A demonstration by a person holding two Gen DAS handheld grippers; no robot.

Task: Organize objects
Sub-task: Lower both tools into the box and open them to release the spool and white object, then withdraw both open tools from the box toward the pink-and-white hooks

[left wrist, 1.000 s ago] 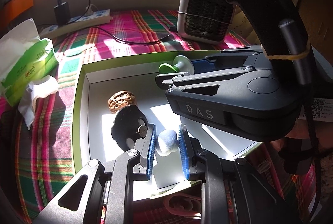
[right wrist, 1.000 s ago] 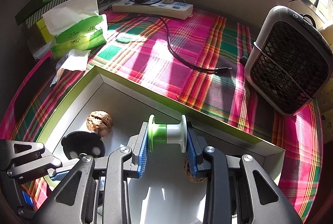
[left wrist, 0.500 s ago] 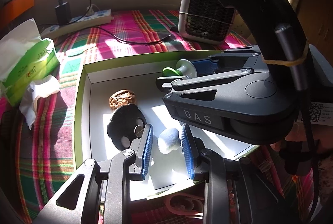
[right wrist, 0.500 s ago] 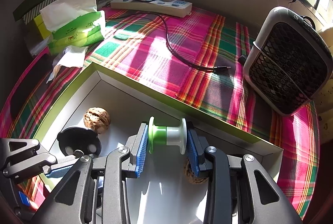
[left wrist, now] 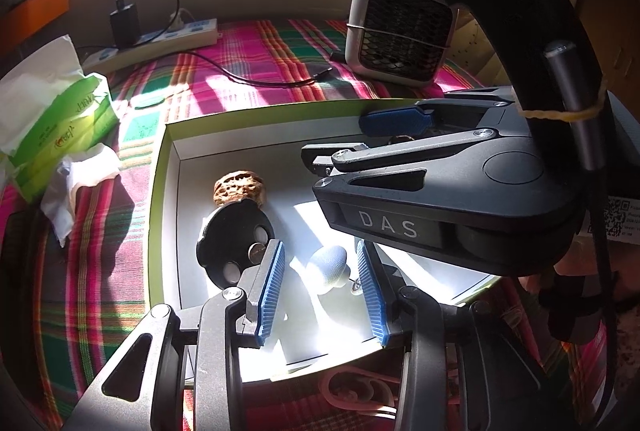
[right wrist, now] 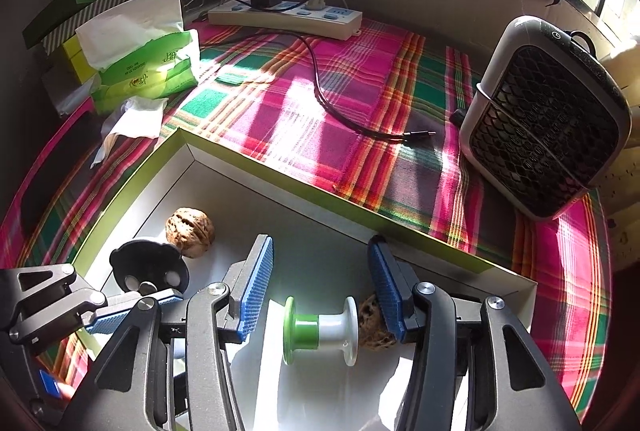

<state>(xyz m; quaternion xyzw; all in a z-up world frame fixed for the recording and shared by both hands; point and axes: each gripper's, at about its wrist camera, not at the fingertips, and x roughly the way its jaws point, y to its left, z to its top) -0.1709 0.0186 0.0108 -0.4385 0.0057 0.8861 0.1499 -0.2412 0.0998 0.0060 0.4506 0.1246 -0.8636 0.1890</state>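
A shallow white box with a green rim [left wrist: 160,167] [right wrist: 280,175] lies on the plaid cloth. My left gripper [left wrist: 322,289] is open over it, and a small grey-blue knob [left wrist: 330,265] rests on the box floor between its pads, free of them. My right gripper [right wrist: 320,285] is open, and a green and white spool [right wrist: 320,331] lies on the box floor between its fingers. A walnut [left wrist: 239,187] [right wrist: 189,231] and a black disc with round holes [left wrist: 234,241] [right wrist: 150,269] lie at the box's left. A second walnut [right wrist: 374,325] sits by the right finger.
A grey mesh-front fan [left wrist: 400,27] [right wrist: 548,119] stands at the back right. A power strip with a black charger and cable [right wrist: 284,15] lies along the wall. A green tissue pack [right wrist: 140,67] and loose tissue [right wrist: 132,123] lie left of the box.
Both grippers opened. The left let go of the grey-blue knob and the right let go of the spool, which now lies lower on the box floor.
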